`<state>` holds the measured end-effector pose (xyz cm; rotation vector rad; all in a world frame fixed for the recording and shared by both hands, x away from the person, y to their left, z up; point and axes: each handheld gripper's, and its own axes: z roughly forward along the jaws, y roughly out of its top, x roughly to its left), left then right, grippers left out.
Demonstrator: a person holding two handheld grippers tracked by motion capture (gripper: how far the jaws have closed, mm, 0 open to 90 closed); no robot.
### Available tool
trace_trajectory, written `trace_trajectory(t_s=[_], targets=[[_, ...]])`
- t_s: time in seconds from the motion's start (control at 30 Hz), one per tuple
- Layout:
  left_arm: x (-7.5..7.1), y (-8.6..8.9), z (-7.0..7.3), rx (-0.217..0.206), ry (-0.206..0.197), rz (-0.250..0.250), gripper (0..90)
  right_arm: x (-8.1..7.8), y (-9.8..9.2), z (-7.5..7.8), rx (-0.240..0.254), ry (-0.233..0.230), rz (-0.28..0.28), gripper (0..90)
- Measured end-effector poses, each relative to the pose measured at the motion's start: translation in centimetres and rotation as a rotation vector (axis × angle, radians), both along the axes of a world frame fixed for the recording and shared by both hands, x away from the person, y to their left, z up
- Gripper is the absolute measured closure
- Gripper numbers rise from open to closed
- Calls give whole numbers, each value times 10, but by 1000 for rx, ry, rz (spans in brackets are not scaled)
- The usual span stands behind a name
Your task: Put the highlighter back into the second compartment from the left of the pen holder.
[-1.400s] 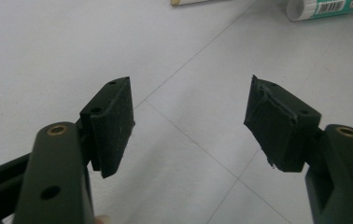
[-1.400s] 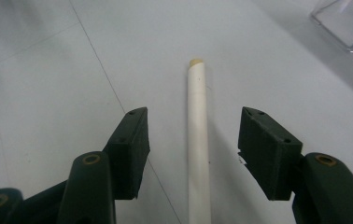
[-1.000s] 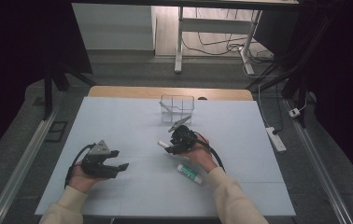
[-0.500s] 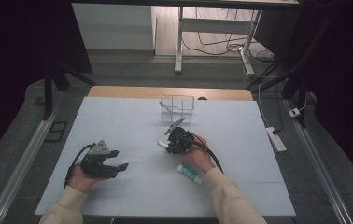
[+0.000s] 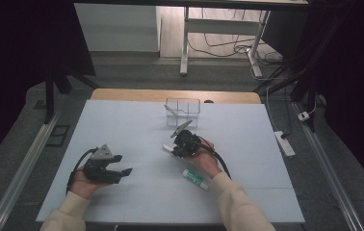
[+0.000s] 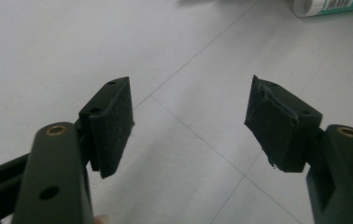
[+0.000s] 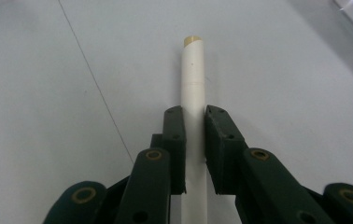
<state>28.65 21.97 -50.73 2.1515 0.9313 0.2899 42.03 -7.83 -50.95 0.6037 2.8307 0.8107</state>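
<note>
The right gripper [image 7: 194,116] had just been closing its jaws, and they pressed on both sides of a white tube [image 7: 193,79] that lay along the white table [image 5: 122,120]. The near end of the tube was hidden under the jaws and cut off at the bottom of the right gripper view; only its far end, with a beige tip, was clear. In the high view the tube [image 5: 167,148] showed as a short white piece near the middle of the table, mostly covered by the right gripper [image 5: 179,148].

A clear box [image 5: 183,111] stood near the far edge of the table. Something thin lay inside it, but I could not make out what it was.

The left gripper [image 6: 188,116] rested toward the near left corner with its jaws wide apart and nothing between them. A green and white tube [image 5: 195,178] lay near the person's right wrist; in the left gripper view it [image 6: 333,6] was cut off by the top edge.
</note>
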Motion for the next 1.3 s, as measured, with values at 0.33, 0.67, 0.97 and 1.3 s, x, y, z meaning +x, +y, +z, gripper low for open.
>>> trace_trajectory(t_s=[0.33, 0.67, 0.97, 1.3], targets=[[0, 0, 0, 2, 0, 0, 319, 1, -13, 13, 65, -20, -34, 776], [0, 0, 0, 1, 0, 2, 319, -1, -25, 27, 138, -52, -66, 776], [0, 1, 0, -5, 1, 5, 319, -4, -40, 47, 257, -111, -97, 776], [0, 2, 1, -9, 1, 8, 319, 1, -55, 72, 396, -186, -132, 776]])
